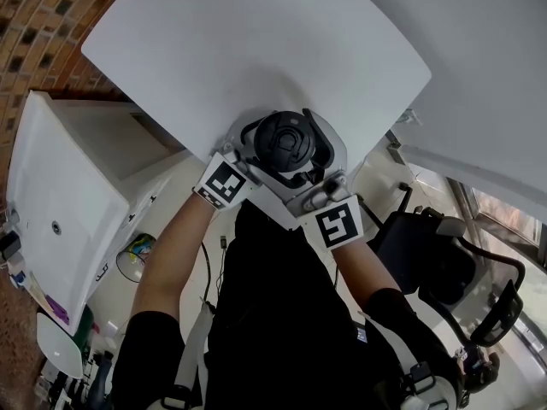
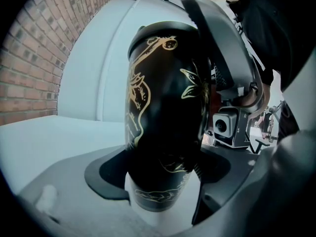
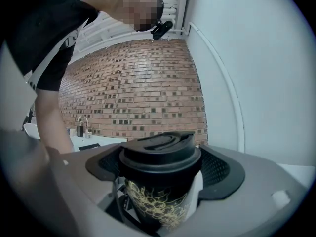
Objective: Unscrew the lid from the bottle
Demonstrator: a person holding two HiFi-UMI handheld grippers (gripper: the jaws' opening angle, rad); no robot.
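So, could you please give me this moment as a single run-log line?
left gripper: jaws shut on bottle body | right gripper: jaws shut on lid | lid: seated on bottle | bottle: upright

Bottle [image 2: 163, 98]: one, black with gold drawings
Lid [image 3: 160, 149]: one, black
Grippers: two, left gripper [image 2: 160, 174] and right gripper [image 3: 163, 169]
Marker cubes: two, left cube [image 1: 224, 182], right cube [image 1: 338, 223]
Bench [image 1: 256, 49]: one, white
Office chair [image 1: 432, 259]: one
Tap [image 3: 84, 125]: one

Black bottle [image 2: 168, 98] with gold floral linework, black lid [image 3: 160, 154], red-brown brick wall [image 3: 133, 88]
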